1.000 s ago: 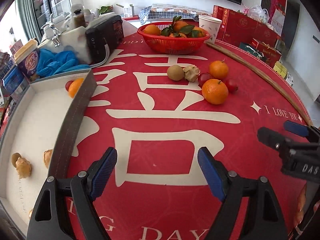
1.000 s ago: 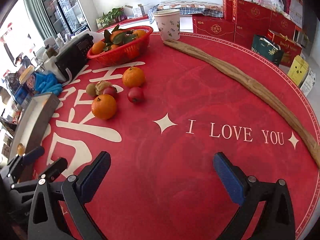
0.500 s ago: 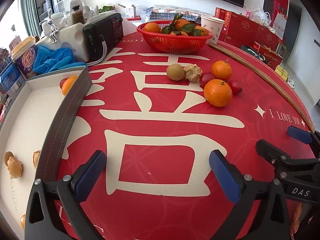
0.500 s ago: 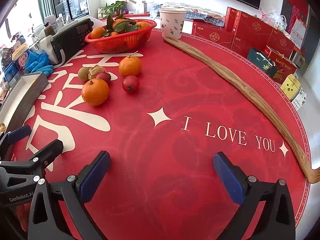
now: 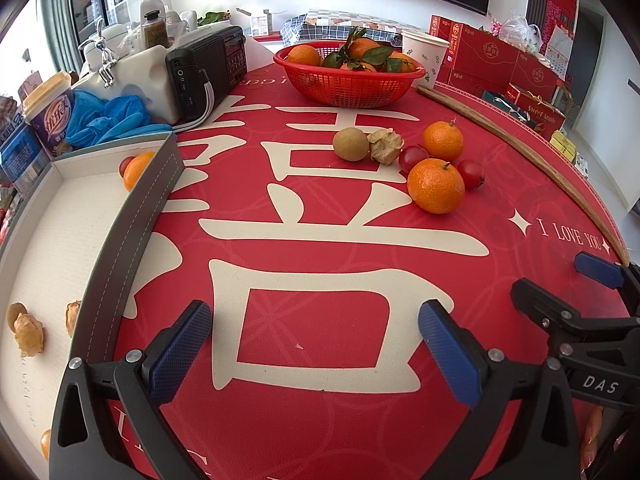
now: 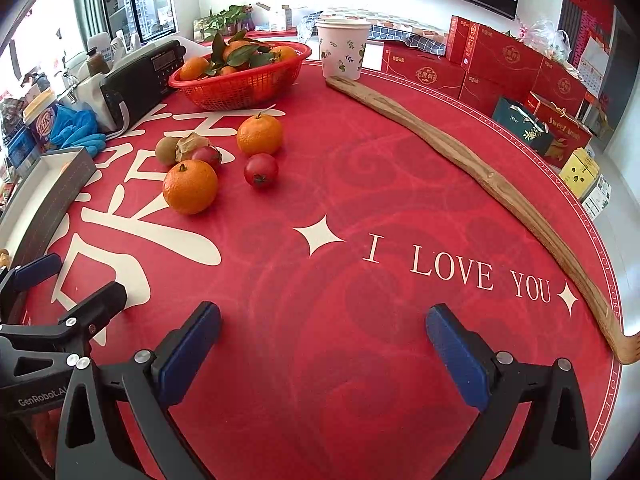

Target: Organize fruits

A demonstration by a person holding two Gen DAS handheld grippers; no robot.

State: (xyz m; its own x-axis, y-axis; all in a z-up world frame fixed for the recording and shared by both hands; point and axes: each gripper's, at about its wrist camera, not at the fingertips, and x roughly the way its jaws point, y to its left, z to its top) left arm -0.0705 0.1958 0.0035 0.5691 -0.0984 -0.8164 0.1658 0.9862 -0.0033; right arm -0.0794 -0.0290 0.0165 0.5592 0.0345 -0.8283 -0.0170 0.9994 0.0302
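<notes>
Two round orange mandarins (image 5: 436, 185), two small red tomatoes (image 6: 261, 169), one brown kiwi (image 5: 350, 144) and one papery husk fruit (image 5: 385, 145) face you on the red worktop (image 5: 320, 240); both your left gripper (image 5: 316, 350) and right gripper (image 6: 324, 350) have jaws spread wide, empty.

Loose fruits (image 5: 436, 186) clustered mid-table (image 5: 320, 240)

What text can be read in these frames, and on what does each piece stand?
"I LOVE YOU": red table mat.
"DAS": right gripper body.
"GenRobot.AI": left gripper body.
"Sweet Apple": red gift box.
Cup, radio and red carton labels: too small to read.
</notes>
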